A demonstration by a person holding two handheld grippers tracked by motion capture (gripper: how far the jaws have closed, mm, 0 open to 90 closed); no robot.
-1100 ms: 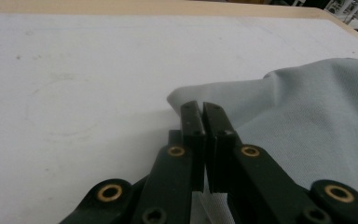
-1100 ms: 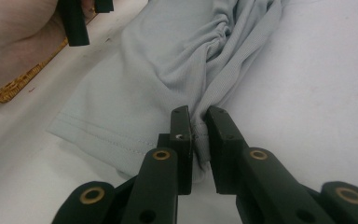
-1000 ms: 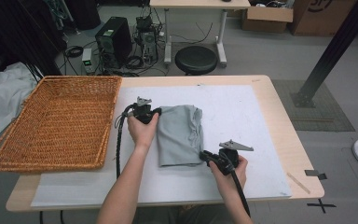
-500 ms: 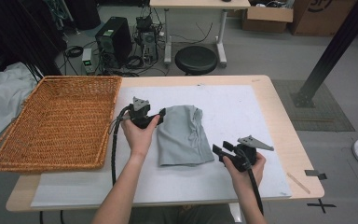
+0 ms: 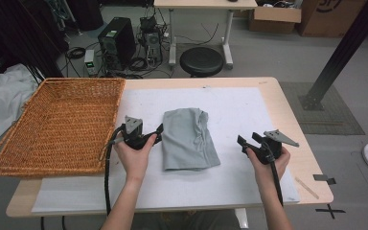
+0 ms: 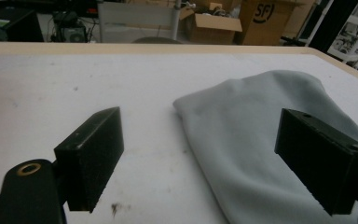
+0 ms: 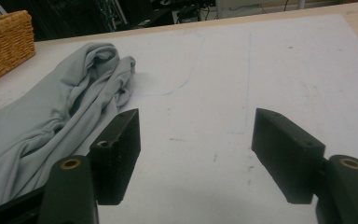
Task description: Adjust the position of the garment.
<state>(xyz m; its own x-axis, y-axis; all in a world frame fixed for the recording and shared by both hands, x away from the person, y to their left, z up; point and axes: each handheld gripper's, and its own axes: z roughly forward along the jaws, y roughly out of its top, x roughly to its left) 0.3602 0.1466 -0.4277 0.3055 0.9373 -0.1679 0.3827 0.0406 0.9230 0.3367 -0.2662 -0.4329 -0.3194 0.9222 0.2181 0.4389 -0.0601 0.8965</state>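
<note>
Grey cloth (image 5: 189, 139) unlabelled; cardboard box (image 6: 256, 18) reads "SF" (partly cut).

Even overhead light, soft shadows; bg dim, close-ups slightly blurry

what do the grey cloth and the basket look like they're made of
Grey cloth: seemingly a soft, matte knit fabric such as jersey; it lies folded, limp, with gathered wrinkles along one edge. Basket: looks like woven wicker or rattan, orange-brown, with an open weave visible.

grey cloth (image 5: 189, 139), orange wicker basket (image 5: 57, 124), white mat (image 5: 249, 110), blk fingers (image 6: 93, 154)
</note>
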